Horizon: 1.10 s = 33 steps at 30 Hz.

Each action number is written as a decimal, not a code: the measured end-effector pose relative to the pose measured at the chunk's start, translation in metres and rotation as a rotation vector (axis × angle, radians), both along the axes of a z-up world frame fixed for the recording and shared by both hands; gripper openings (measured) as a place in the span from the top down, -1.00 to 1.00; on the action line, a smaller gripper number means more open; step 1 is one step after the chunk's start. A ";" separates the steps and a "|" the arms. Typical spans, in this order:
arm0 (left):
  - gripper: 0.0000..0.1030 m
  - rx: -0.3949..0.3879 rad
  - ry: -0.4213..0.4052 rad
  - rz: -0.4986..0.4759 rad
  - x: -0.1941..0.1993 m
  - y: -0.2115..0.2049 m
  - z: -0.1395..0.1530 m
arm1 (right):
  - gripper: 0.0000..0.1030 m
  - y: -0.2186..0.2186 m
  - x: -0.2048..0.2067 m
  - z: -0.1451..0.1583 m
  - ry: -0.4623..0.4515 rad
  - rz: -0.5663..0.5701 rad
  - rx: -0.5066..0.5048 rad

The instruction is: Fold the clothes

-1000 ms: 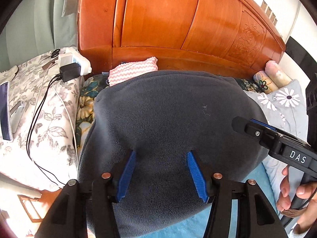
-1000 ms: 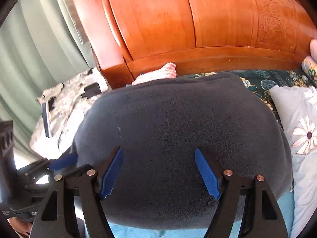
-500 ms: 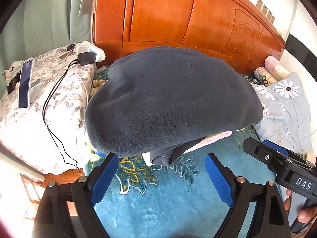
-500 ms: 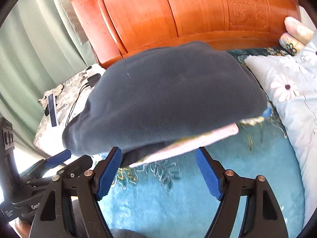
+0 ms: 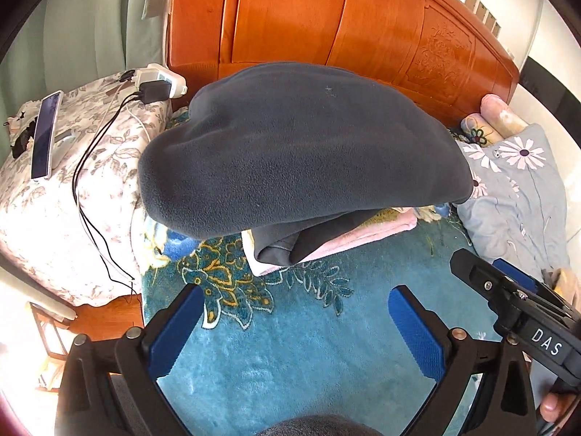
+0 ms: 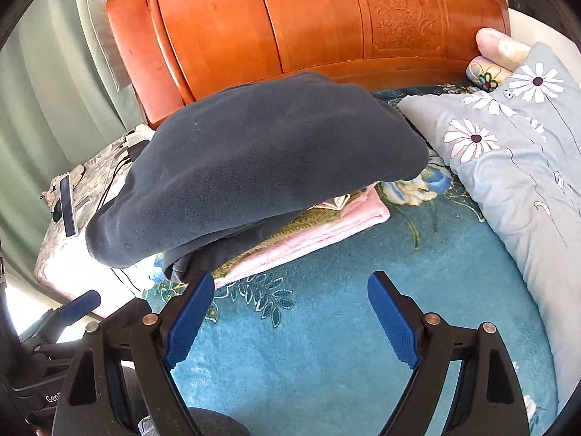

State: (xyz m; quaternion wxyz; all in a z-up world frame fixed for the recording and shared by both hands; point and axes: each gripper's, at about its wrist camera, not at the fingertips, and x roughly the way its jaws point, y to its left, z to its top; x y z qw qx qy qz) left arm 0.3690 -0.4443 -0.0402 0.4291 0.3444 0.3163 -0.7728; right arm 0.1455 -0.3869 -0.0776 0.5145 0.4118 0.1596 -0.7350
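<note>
Left hand-held gripper (image 5: 294, 321): jaws spread wide, nothing between the blue pads (image 5: 174, 330), hovering over the teal bed blanket (image 5: 290, 345), clear of the clothes. Right hand-held gripper (image 6: 290, 314): same, wide apart and holding nothing; left pad tip sits close to the stack's near edge, contact can't be confirmed. Folded dark grey fleece (image 5: 301, 145) lies on top of a stack with a pink folded garment (image 6: 319, 232) underneath, on the bed near the wooden headboard (image 5: 326, 29). Floral duvet (image 6: 515, 152) lies to the right.

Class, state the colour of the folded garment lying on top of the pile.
Dark grey fleece garment, clearest in the left wrist view.
</note>
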 end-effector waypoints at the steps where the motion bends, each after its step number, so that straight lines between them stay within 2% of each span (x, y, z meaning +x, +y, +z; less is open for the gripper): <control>1: -1.00 0.002 0.002 0.000 0.000 0.001 0.000 | -0.70 0.000 -0.001 -0.001 0.003 -0.005 0.007; 7: -1.00 -0.014 -0.014 -0.003 -0.001 0.003 -0.001 | -0.70 0.001 0.003 0.003 0.046 -0.015 -0.024; 12: -1.00 0.015 -0.007 0.019 0.001 0.002 -0.006 | -0.70 0.000 0.004 0.006 0.083 -0.006 -0.029; 20: -1.00 0.013 -0.016 0.024 0.002 0.003 -0.010 | -0.70 0.000 0.008 0.010 0.120 0.006 -0.046; 26: -1.00 0.010 -0.027 0.032 0.002 0.003 -0.014 | -0.70 -0.003 0.011 0.009 0.132 0.017 -0.029; 33: -1.00 0.002 -0.059 0.083 0.007 0.000 -0.026 | -0.70 -0.006 0.012 0.005 0.143 0.008 -0.004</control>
